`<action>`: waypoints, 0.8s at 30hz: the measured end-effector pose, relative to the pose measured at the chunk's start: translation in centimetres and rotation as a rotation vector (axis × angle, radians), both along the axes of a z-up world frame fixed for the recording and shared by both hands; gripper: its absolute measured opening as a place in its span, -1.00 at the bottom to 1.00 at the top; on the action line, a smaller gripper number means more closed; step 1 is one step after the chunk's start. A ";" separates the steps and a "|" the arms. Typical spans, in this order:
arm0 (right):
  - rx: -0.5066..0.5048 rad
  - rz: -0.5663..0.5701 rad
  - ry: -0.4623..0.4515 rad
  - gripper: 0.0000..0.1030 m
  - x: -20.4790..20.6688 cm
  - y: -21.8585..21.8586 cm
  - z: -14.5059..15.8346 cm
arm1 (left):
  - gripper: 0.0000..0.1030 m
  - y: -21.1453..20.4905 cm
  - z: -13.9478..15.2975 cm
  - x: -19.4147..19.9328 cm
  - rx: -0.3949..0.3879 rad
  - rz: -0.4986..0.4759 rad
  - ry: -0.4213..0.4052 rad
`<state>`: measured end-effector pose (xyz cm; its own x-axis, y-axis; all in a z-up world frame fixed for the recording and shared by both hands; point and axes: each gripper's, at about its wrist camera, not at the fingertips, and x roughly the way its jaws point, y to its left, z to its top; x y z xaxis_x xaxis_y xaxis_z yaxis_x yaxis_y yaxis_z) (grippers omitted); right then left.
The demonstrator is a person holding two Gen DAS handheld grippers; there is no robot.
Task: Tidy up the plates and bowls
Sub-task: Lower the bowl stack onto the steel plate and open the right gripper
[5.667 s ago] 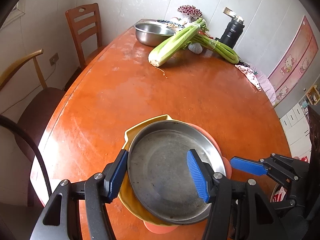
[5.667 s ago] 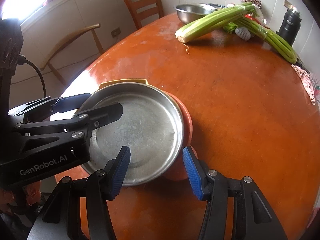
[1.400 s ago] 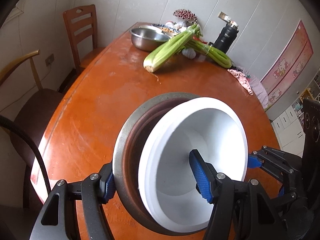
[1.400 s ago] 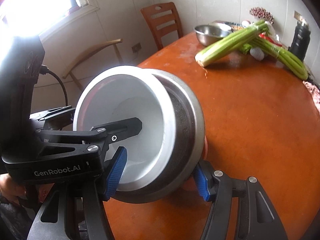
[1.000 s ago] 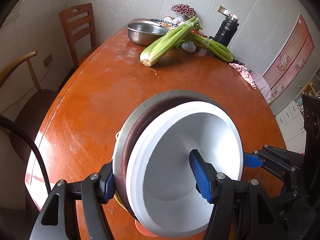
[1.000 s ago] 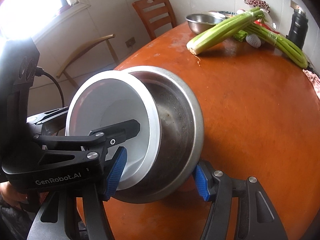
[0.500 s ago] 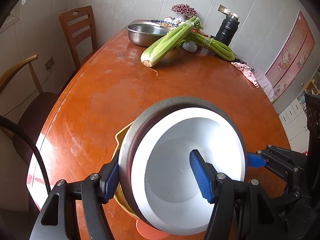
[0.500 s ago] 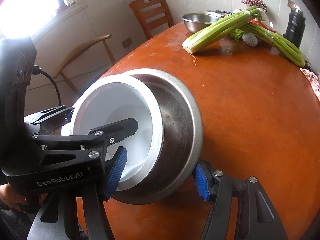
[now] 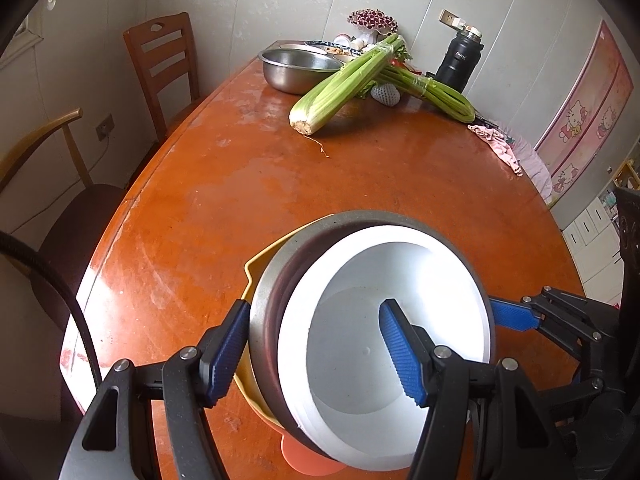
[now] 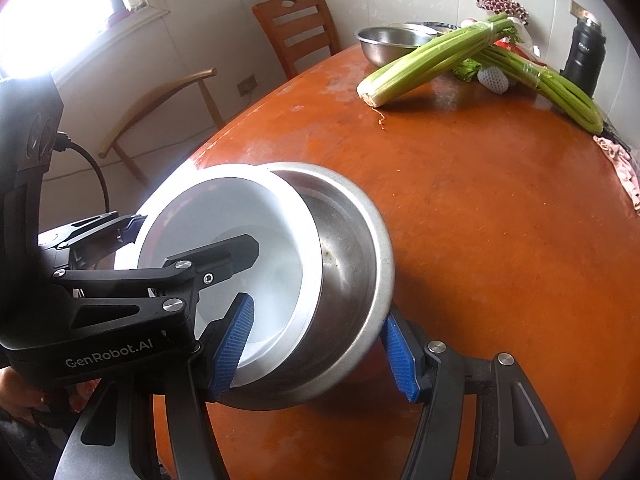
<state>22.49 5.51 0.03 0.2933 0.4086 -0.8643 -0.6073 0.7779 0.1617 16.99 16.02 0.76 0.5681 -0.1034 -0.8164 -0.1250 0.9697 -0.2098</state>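
Both grippers are clamped on the same tilted pair of dishes near the front edge of the orange-brown desk point(image 9: 360, 184). A white bowl point(image 9: 384, 344) sits nested inside a steel pan point(image 9: 272, 292), and the two lean over together, raised on one side. The left gripper point(image 9: 312, 344) has its jaws closed on them: one blue pad presses the outside of the pan's rim, the other reaches inside the white bowl. From the other side, the right gripper point(image 10: 316, 344) grips the same stack, one pad against the bowl's inner wall and the other under the pan's outer rim.

Below the tilted pan, a yellow plate point(image 9: 250, 268) with a small handle tab peeks out, and under that a bit of an orange plate point(image 9: 304, 460) shows at the near edge. Whether the pan touches the yellow plate I cannot tell.

At the far end of the desk lie two bundles of celery point(image 9: 344, 80), one resting across the other, beside a steel mixing bowl point(image 9: 296, 66). A black thermos point(image 9: 456, 60) stands near the wall, with a white mesh-wrapped fruit point(image 9: 386, 94) tucked by the celery and a pink cloth point(image 9: 496, 140) draped at the desk's edge. Two wooden chairs point(image 9: 164, 68) stand along the wall
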 end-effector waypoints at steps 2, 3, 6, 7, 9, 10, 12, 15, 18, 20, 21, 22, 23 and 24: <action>-0.003 -0.005 -0.008 0.27 0.0 -0.1 0.1 | 0.28 0.0 0.2 -0.1 0.005 0.001 -0.003; -0.005 -0.007 -0.013 0.27 0.0 -0.1 0.1 | 0.28 -0.1 0.3 -0.2 0.006 0.003 -0.006; -0.015 -0.009 -0.030 0.27 -0.1 -0.2 0.3 | 0.30 0.0 0.5 -0.3 0.010 0.006 -0.010; -0.018 -0.009 -0.034 0.27 -0.1 -0.2 0.3 | 0.30 -0.1 0.6 -0.3 0.011 0.007 -0.010; -0.019 -0.010 -0.036 0.27 -0.1 -0.2 0.4 | 0.30 0.0 0.6 -0.3 0.014 0.010 -0.009; -0.021 -0.012 -0.041 0.27 -0.2 -0.3 0.5 | 0.30 0.0 0.6 -0.3 0.017 0.010 -0.009; -0.024 -0.016 -0.052 0.27 -0.2 -0.3 0.6 | 0.30 0.0 0.6 -0.4 0.017 0.015 -0.007; -0.023 -0.016 -0.073 0.27 -0.5 -0.3 1.0 | 0.31 0.1 0.9 -0.6 0.015 0.018 -0.015; -0.015 -0.012 -0.077 0.27 -0.6 -0.4 1.3 | 0.31 0.1 1.3 -0.8 0.022 0.019 -0.027; -0.015 -0.011 -0.080 0.27 -0.6 -0.3 1.5 | 0.32 0.1 1.5 -0.9 0.022 0.022 -0.028; -0.016 -0.012 -0.082 0.27 -0.7 -0.3 1.5 | 0.32 0.1 1.6 -1.0 0.023 0.024 -0.030; -0.017 -0.011 -0.084 0.27 -0.7 -0.4 1.5 | 0.32 0.1 1.6 -1.0 0.026 0.025 -0.031; -0.018 -0.011 -0.085 0.27 -0.8 -0.4 1.5 | 0.32 0.0 1.7 -1.1 0.028 0.028 -0.031; -0.018 -0.013 -0.086 0.27 -0.8 -0.5 1.5 | 0.32 0.1 1.7 -1.1 0.027 0.028 -0.032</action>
